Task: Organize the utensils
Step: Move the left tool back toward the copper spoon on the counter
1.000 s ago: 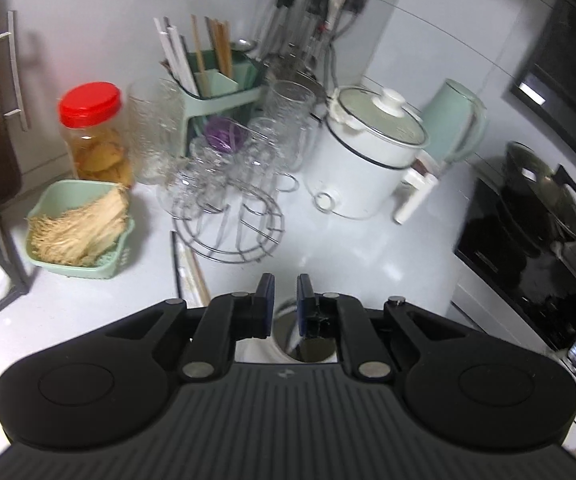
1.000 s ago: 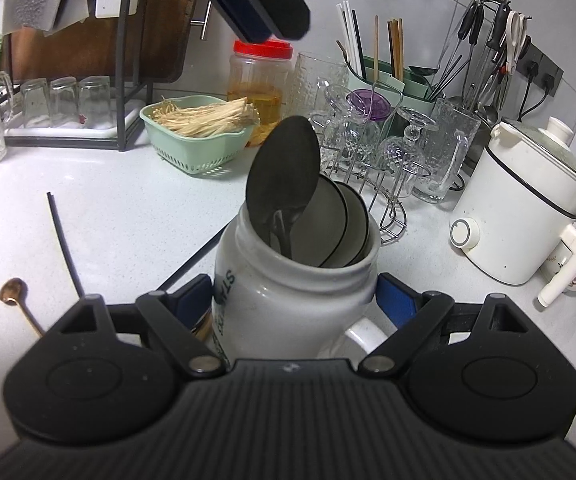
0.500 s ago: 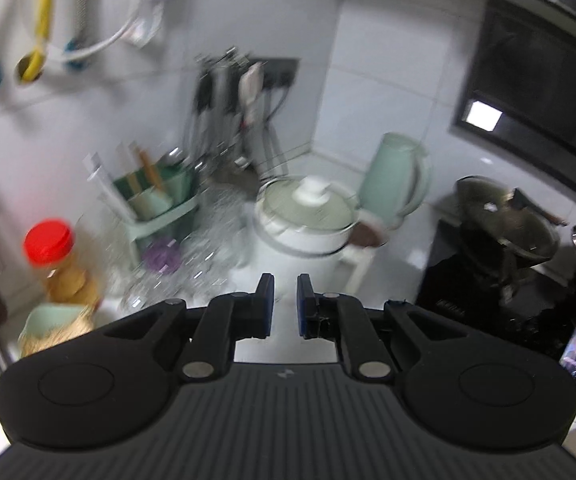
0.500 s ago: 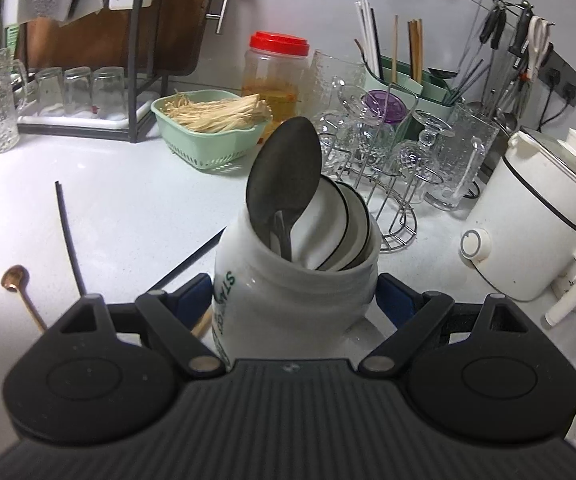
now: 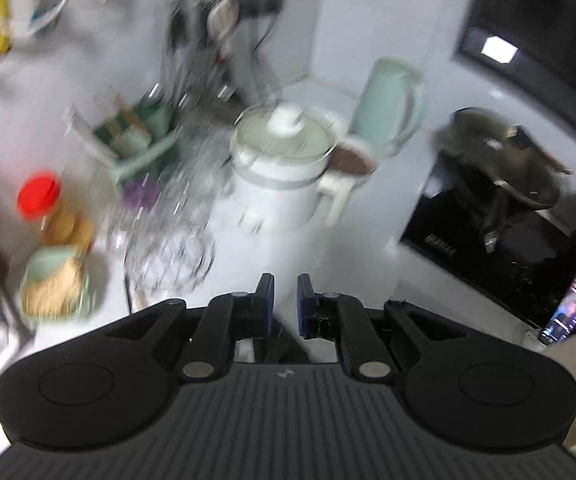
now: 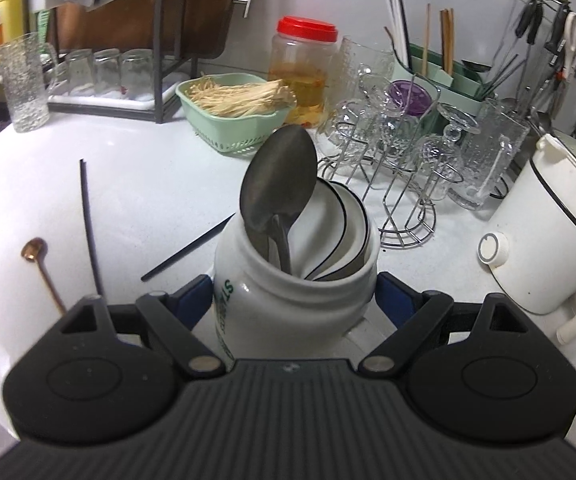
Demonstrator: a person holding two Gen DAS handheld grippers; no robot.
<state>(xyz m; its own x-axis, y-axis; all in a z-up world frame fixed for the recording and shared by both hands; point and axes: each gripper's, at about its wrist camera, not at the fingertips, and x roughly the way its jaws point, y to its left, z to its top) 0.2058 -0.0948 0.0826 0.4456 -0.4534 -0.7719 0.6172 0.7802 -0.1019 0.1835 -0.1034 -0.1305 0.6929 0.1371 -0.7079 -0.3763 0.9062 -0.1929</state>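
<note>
R gripper (image 6: 293, 300): jaws closing around the white mug (image 6: 288, 300), blue pads at both flanks, seemingly in contact; probably steadying the mug as the collecting pot. Mug holds a metal spoon (image 6: 278, 196) bowl-up plus white ceramic spoons (image 6: 339, 224).

L gripper (image 5: 286, 300): narrow gap, nothing btwn fingers, up over the counter; view blurred.

Loose on counter (image 6: 148, 184), left of mug: copper spoon (image 6: 42, 264), two black chopsticks (image 6: 88, 224), well apart from mug. Open room there. Right side crowded: glass rack (image 6: 403, 184), cooker (image 6: 543, 236) near; tight for swings.
</note>
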